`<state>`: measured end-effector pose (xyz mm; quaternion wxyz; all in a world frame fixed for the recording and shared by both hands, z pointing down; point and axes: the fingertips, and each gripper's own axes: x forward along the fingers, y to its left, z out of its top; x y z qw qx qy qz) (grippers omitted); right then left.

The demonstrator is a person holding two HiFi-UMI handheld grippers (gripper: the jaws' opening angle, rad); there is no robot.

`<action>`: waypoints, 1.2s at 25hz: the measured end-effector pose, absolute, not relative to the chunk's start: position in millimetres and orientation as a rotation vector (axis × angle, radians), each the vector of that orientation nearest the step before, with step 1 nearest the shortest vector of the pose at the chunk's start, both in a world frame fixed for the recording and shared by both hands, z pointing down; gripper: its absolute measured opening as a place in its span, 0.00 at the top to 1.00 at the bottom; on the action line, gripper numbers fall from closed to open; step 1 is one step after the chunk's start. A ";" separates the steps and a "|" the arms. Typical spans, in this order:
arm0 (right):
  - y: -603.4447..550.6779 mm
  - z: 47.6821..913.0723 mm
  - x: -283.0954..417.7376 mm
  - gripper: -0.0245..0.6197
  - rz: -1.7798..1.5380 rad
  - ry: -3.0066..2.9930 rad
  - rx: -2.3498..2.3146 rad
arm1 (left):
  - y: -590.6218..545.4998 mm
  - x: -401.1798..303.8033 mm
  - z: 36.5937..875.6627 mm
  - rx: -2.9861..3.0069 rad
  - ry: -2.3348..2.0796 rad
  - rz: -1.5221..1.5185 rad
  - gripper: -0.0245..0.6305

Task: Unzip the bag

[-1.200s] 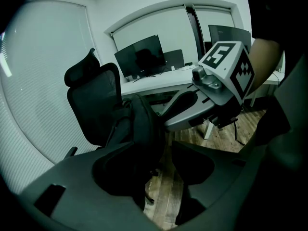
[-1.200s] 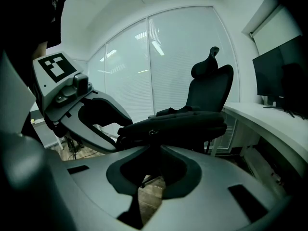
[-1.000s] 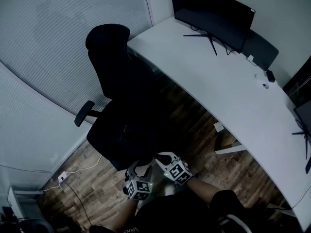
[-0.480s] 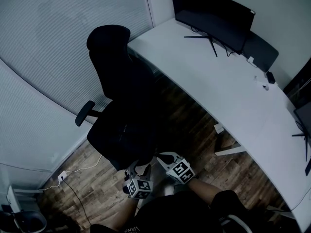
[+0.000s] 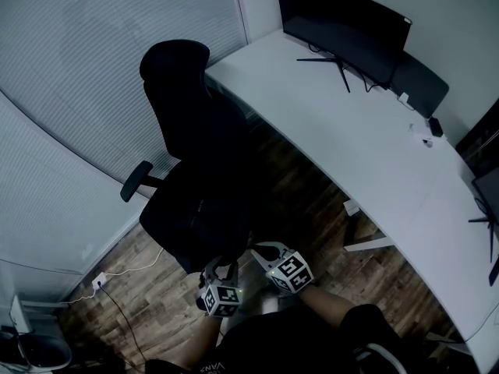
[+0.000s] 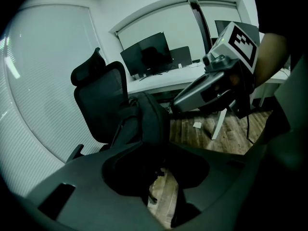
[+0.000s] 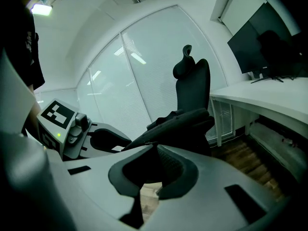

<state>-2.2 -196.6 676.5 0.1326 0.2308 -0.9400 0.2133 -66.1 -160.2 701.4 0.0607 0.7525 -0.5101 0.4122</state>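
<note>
A black bag (image 6: 149, 121) lies on the seat of a black office chair (image 5: 187, 115); in the head view it blends into the dark seat. My left gripper (image 6: 159, 177) points at the bag's near side and its jaws are closing. Floor still shows through the gap, along with a small dark piece that I cannot identify. My right gripper (image 6: 174, 107) reaches in from the right, its tips together at the bag's upper edge (image 7: 187, 121). In the head view both grippers sit at the seat's front edge, the left (image 5: 221, 265) beside the right (image 5: 257, 249).
A long white desk (image 5: 366, 146) curves along the right, with a dark monitor (image 5: 343, 22) at its far end and a white leg (image 5: 366, 241) on the wood floor. Blinds cover the wall on the left. A cable (image 5: 117, 279) trails over the floor.
Both grippers have shifted only slightly at the front of the seat. The chair and the bag have not moved.
</note>
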 end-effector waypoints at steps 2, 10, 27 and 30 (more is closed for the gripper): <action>-201.5 672.9 -2.9 0.88 0.624 -2.731 0.675 | -163.7 -66.0 698.0 2.265 -1.538 1.219 0.73; -221.2 665.1 -3.3 0.89 0.627 -2.725 0.711 | -171.4 -62.8 691.7 2.244 -1.514 1.154 0.77; -279.5 661.5 5.5 0.89 0.605 -2.685 0.879 | -187.7 -61.5 684.9 2.229 -1.532 1.079 0.82; -290.2 661.5 7.9 0.89 0.602 -2.678 0.901 | -188.2 -61.3 684.7 2.228 -1.525 1.077 0.82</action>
